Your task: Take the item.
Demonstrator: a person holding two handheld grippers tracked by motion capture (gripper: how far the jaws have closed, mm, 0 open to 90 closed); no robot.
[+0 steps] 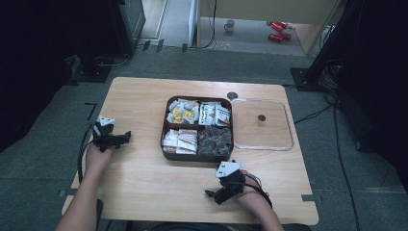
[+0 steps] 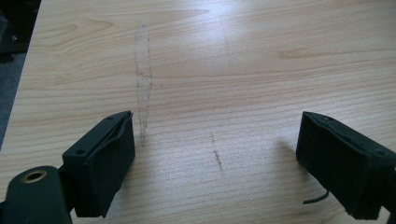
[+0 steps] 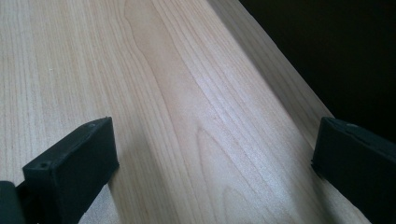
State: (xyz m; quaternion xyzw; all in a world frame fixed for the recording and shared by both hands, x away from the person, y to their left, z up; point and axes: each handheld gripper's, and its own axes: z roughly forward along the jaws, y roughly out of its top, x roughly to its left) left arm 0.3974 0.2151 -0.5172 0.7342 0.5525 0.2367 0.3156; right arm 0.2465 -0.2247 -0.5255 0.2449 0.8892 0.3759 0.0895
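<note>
Brown box (image 1: 197,155) w/ four compartments sat mid-table, well apart from both grippers. Left gripper (image 1: 124,136) was held in the left hand (image 1: 97,156) near the table's left edge, jaws spread wide, nothing btwn them — in the left gripper view just bare wood w/ faint dark scuff marks (image 2: 144,88) showed in the gap (image 2: 215,154). Right gripper (image 1: 212,195) sat in the right hand (image 1: 250,192) near the front edge, jaws also wide apart and empty; the right gripper view (image 3: 210,158) showed pale wood grain and the table's edge running off into dark. Each gripper carried a grey three-cornered plate on top, cable trailing back along the forearm.

Outward from there — the box held yellow-and-white packets (image 1: 183,112) back left, white packets (image 1: 214,114) back right, more white packets (image 1: 179,140) front left, dark wrapped items (image 1: 215,138) front right. Clear lid (image 1: 262,124) lay flat just beside the box on its right, w/ a small knob (image 1: 261,118) at its centre. Table (image 1: 144,178) was light wood. Beyond it on the floor: a mug (image 1: 230,25) and red objects (image 1: 278,30), too small to tell what.
</note>
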